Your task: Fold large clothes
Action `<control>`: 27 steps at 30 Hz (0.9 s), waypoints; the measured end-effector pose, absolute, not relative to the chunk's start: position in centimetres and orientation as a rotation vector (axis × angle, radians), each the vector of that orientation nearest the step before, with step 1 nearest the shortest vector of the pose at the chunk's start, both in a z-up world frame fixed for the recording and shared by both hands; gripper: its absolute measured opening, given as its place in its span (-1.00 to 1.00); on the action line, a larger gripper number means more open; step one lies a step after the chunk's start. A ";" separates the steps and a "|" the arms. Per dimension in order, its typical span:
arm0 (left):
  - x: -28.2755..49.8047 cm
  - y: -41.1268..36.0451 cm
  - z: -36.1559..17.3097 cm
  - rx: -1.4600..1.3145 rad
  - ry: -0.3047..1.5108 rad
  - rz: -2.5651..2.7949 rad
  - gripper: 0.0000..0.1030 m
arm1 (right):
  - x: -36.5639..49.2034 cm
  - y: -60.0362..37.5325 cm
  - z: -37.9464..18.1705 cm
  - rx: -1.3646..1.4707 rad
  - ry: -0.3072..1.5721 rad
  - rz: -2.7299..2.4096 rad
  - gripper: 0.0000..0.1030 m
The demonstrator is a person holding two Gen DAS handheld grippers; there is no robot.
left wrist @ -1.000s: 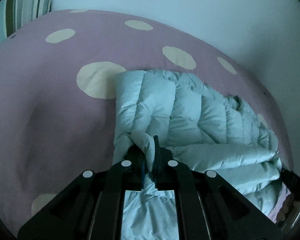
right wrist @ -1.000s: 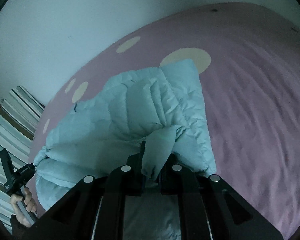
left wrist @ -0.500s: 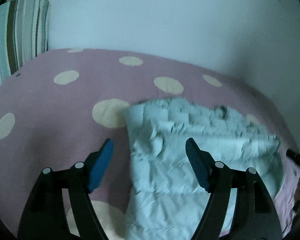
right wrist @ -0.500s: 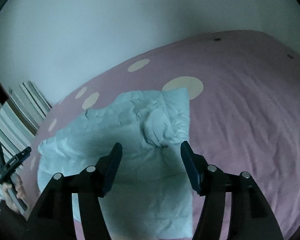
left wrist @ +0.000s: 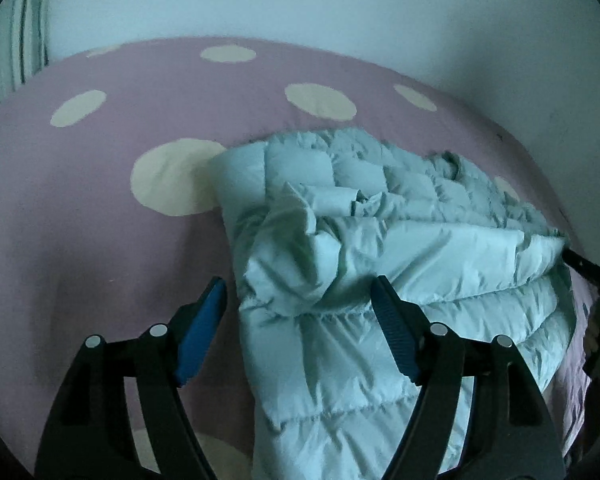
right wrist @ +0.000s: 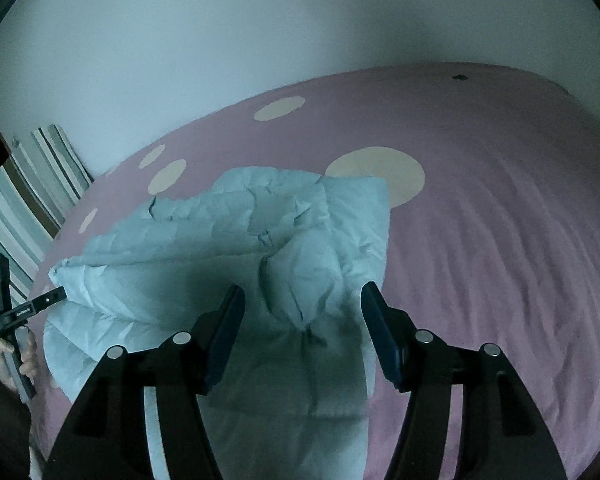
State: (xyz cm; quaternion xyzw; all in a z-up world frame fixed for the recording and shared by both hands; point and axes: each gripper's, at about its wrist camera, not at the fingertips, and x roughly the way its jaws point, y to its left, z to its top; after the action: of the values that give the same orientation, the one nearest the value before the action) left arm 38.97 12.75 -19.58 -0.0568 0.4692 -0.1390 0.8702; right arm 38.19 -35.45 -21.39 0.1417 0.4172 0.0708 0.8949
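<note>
Pale quilted jacket (left wrist: pixel 380 248) folded on spotted sheet (left wrist: pixel 100 200); left gripper (left wrist: pixel 298 300) and right gripper (right wrist: pixel 302 304) just opened wide, holding nothing

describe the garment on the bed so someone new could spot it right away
Start from the pink bedsheet with big cream dots that fills both views. On it lies one pale blue quilted puffer jacket, folded over itself. It is the only puffy, stitched thing there.
</note>
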 end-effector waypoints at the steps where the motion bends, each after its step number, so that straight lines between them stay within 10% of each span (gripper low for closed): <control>1: 39.2 12.8 -19.8 -0.122 0.991 -0.295 0.44 | 38.5 -35.4 -21.6 0.288 0.872 0.148 0.15; 9: 39.1 12.1 -20.3 -0.093 0.993 -0.281 -0.80 | 38.7 -34.4 -22.3 0.242 0.890 0.134 -0.81; 27: 42.1 10.4 -12.1 -0.053 0.759 -0.126 -0.92 | 41.4 -34.3 -15.8 0.233 0.722 0.063 -0.90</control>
State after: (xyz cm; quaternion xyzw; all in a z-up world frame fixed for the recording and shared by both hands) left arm 42.14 10.42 -12.09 -0.0261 0.3702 -0.0614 0.9265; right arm 41.40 -34.31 -15.77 0.1138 0.3524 0.0309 0.9284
